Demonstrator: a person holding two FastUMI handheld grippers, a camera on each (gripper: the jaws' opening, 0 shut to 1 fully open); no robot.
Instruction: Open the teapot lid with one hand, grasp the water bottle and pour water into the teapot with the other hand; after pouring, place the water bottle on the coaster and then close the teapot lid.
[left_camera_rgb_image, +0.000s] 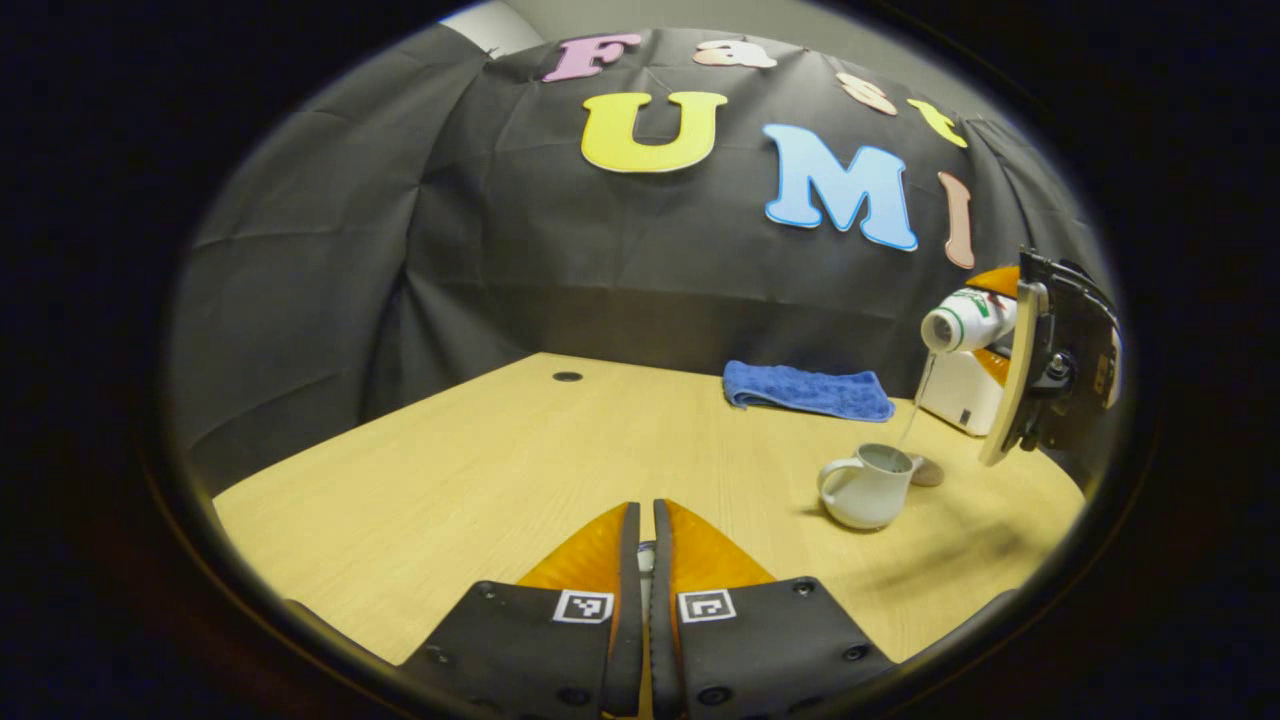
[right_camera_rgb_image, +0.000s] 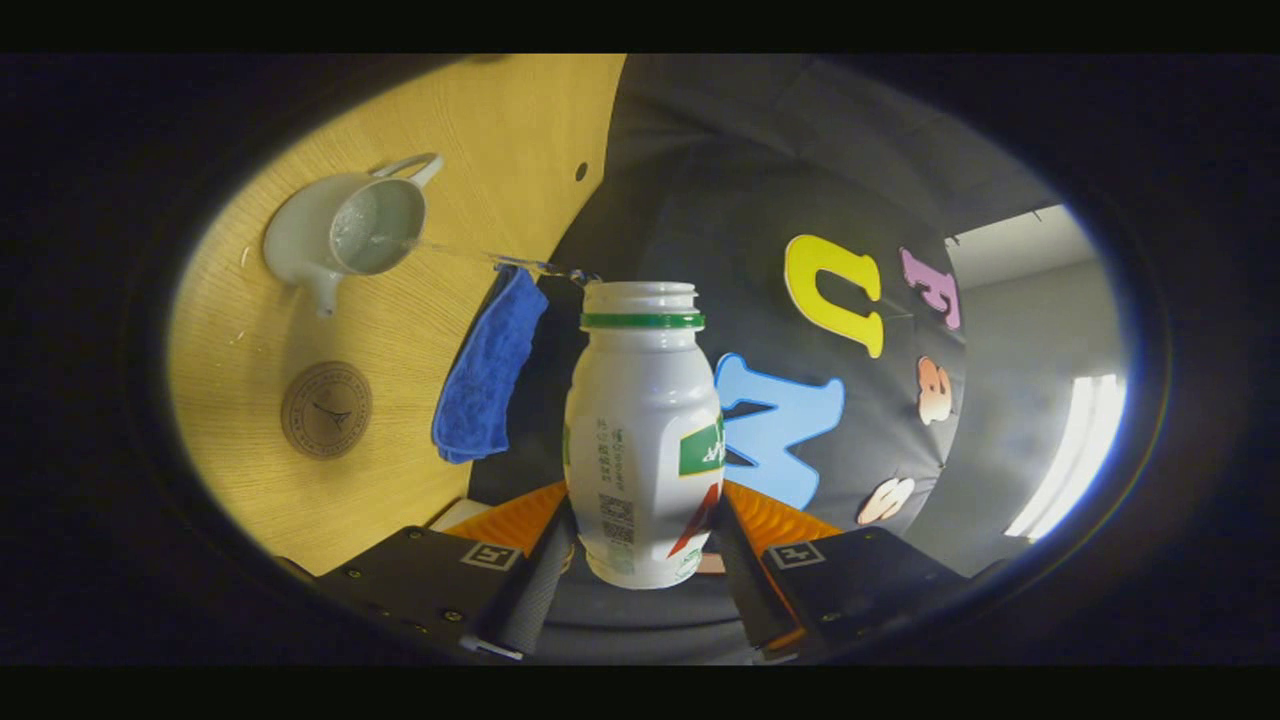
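White bottle (right_camera_rgb_image: 640, 430), clamped in our right gripper (right_camera_rgb_image: 640, 545), is tipped, streaming water into the open teapot (right_camera_rgb_image: 335, 235) on the table (left_camera_rgb_image: 480, 470). Left gripper (left_camera_rgb_image: 645, 560) is pressed together (lid barely glimpsed between). Next: upright the bottle, set on coaster (right_camera_rgb_image: 326, 409).

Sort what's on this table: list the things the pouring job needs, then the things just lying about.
Part of the job:
- water bottle, tipped and pouring, held by the right gripper
- teapot, open, taking the stream
- coaster, bare
- left gripper, fingers closed on a small object, probably the lid

Lying about:
- blue cloth
- white box on the wooden table
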